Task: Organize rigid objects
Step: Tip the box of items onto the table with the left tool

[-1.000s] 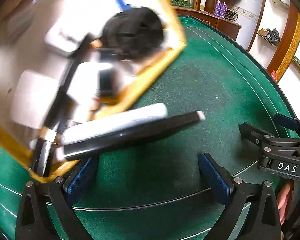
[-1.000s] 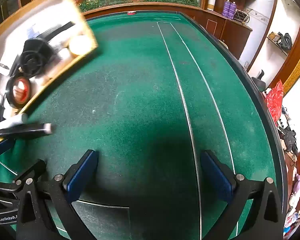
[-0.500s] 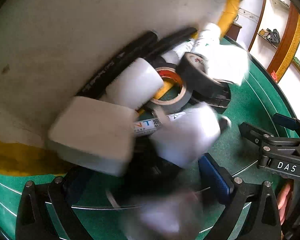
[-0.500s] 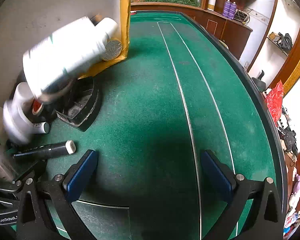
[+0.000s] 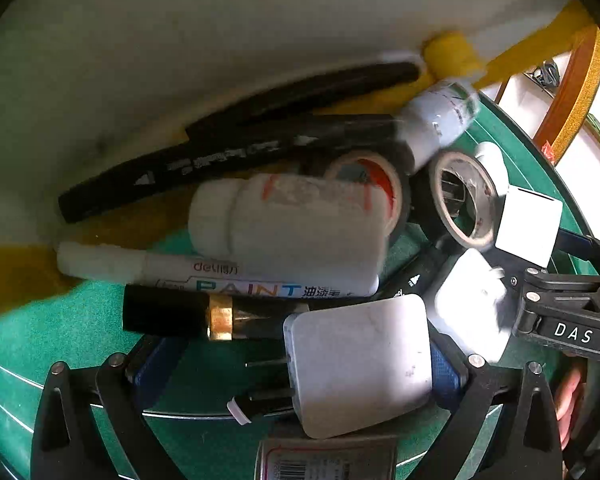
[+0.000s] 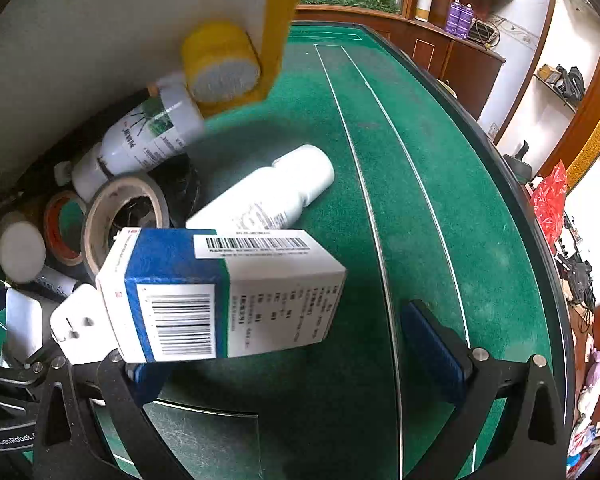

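A tipped yellow-rimmed tray spills bottles, tape rolls and markers across the green table. Both grippers, left and right, hang open, empty. Sorting seems next.

Green worktop with thin white lines; yellow-rimmed, off-white tray; white box with a blue band and black barcodes; white bottles; black markers; white paint pen with blue lettering; blue-padded gripper
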The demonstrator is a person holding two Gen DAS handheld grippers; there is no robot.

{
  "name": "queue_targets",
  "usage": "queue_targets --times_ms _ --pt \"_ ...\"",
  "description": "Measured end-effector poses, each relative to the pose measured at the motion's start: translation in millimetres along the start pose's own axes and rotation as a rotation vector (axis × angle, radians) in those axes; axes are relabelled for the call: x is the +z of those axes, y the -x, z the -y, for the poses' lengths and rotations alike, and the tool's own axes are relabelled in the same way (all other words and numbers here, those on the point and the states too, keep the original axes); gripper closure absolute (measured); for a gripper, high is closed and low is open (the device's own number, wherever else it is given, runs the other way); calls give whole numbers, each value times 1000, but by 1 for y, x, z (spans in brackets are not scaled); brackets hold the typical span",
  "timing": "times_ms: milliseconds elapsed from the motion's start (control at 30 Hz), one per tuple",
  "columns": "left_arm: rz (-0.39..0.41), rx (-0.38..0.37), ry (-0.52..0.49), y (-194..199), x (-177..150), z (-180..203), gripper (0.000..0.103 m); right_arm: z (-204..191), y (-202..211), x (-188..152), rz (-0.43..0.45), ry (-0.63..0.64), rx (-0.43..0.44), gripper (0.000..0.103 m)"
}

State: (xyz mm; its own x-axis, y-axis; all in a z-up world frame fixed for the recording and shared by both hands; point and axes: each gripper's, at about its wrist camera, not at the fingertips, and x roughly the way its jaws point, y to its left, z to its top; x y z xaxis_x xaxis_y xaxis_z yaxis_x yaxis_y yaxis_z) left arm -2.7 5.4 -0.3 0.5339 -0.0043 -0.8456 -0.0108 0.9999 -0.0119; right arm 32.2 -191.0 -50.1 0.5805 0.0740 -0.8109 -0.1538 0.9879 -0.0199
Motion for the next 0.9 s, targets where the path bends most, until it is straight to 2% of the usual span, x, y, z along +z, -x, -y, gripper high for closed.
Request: queue_targets --times_ms 900 --pt "0 1 -2 -2 -3 7 0 -2 -1 1 0 0 0 0"
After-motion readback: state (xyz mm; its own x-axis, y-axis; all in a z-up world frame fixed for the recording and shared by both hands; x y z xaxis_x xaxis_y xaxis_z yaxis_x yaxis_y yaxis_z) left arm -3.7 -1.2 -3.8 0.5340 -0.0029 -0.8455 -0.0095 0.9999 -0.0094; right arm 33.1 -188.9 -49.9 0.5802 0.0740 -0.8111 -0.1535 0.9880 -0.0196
